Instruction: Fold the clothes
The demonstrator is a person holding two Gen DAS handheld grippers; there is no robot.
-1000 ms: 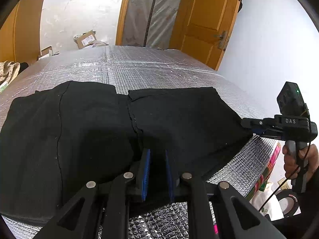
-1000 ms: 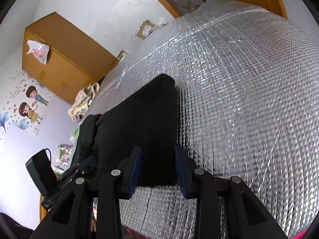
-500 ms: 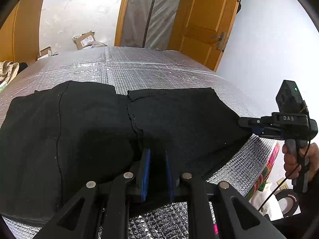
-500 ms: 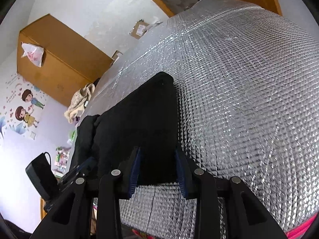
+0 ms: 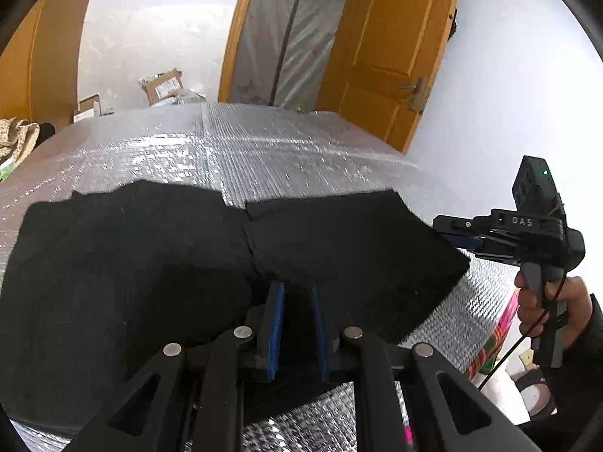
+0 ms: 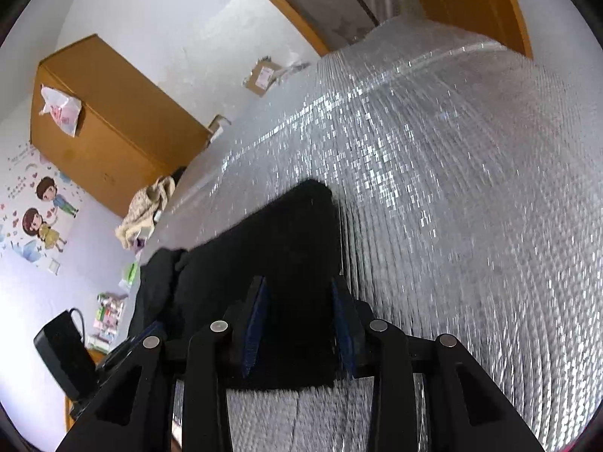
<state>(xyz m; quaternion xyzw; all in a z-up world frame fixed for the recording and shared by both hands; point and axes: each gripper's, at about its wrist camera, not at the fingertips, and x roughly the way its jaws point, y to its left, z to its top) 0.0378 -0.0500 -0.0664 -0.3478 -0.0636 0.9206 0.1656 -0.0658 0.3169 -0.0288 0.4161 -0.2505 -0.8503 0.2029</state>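
Blk garment [image 5: 158, 256] betw. both jaws

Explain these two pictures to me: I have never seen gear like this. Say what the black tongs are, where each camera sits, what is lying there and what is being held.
No robot here: a person holds a hand-operated two-finger gripper in each hand, and each carries a wide-angle camera that looks forward along its fingers. One picture comes from the left gripper, the other from the right gripper. The right one also shows from outside in the left view, at the right edge, with the person's hand on its grip. A black garment lies spread on a silver quilted foil cover. The left gripper's blue pads are close together around the garment's near edge. The right gripper's pads stand wider apart, on either side of the garment's end. Whether either truly pinches the cloth is unclear.
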